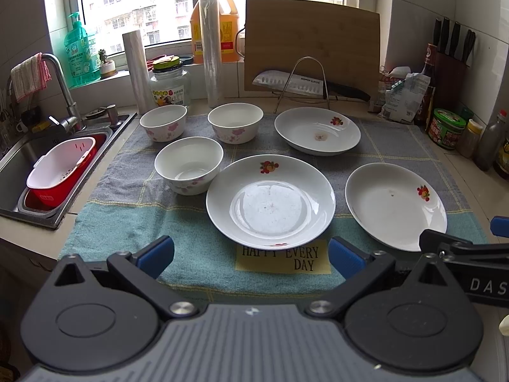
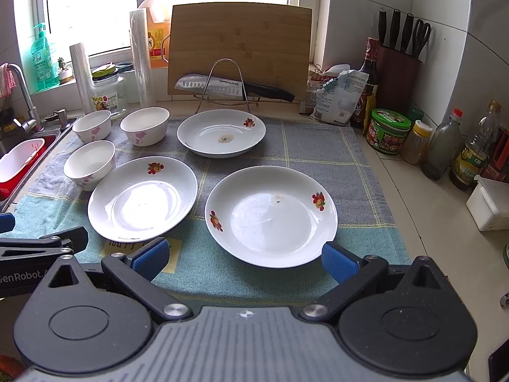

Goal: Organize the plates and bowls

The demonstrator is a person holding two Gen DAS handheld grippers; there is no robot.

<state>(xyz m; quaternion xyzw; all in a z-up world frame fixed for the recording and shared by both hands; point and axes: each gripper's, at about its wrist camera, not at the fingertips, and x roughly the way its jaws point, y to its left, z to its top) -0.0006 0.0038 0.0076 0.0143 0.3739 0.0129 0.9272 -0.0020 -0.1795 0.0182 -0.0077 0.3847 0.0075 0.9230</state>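
Three white plates with fruit prints lie on a grey-and-teal cloth: a near middle plate [image 1: 270,199] [image 2: 142,199], a near right plate [image 1: 396,205] [image 2: 271,215] and a far plate [image 1: 317,130] [image 2: 221,133]. Three white bowls with pink flowers stand left of them: a near bowl [image 1: 189,164] [image 2: 89,164], a far left bowl [image 1: 163,122] [image 2: 92,125] and a far right bowl [image 1: 235,122] [image 2: 144,125]. My left gripper [image 1: 251,256] is open and empty, just short of the middle plate. My right gripper [image 2: 245,259] is open and empty, just short of the right plate.
A sink [image 1: 24,175] with a red-and-white colander [image 1: 60,172] lies left. A cutting board [image 1: 313,47], a knife on a wire rack [image 1: 305,84], film rolls [image 1: 211,51] and a jar [image 1: 170,84] stand behind. Bottles and jars [image 2: 442,149] line the right wall.
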